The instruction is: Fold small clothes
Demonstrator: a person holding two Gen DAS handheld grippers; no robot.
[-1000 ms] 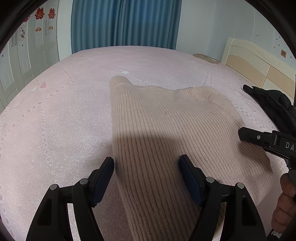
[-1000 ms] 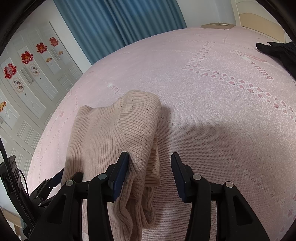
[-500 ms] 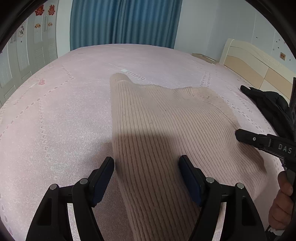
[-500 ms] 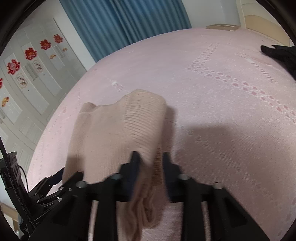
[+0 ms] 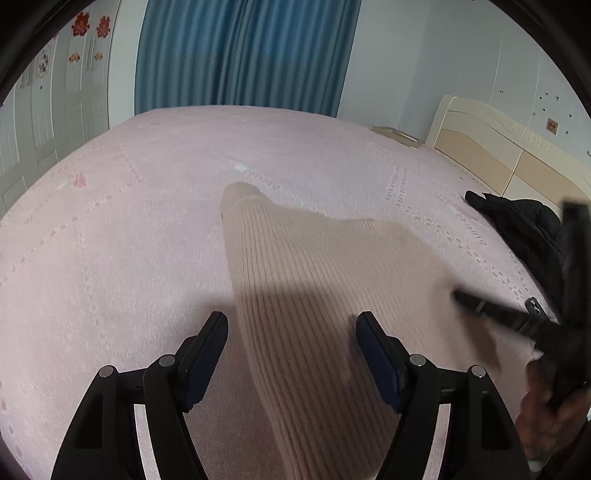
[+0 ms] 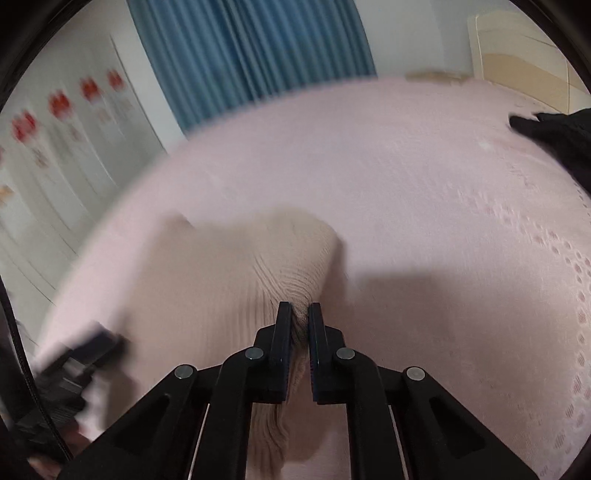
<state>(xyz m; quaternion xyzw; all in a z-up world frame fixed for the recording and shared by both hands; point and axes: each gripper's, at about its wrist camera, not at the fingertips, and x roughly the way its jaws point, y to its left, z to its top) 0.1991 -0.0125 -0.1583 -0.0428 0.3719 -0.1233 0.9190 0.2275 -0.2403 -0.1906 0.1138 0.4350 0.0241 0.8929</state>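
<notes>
I see a beige ribbed sweater [image 5: 317, 280] on a pale pink bedspread [image 5: 110, 258] with dotted lines. At twelve o'clock, blue pleated curtains [image 5: 240, 55]; at three o'clock, a black garment [image 5: 524, 225], possibly a jacket.

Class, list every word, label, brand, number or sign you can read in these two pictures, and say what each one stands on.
None reads fully.
Woven lettering on the pink bedspread, beyond the beige ribbed knit sweater: partly hidden, unreadable.
Second woven word near the black garment: too blurred.
Small sign on the wall: too small.
Red decorations on the white wardrobe doors: no readable text.
</notes>
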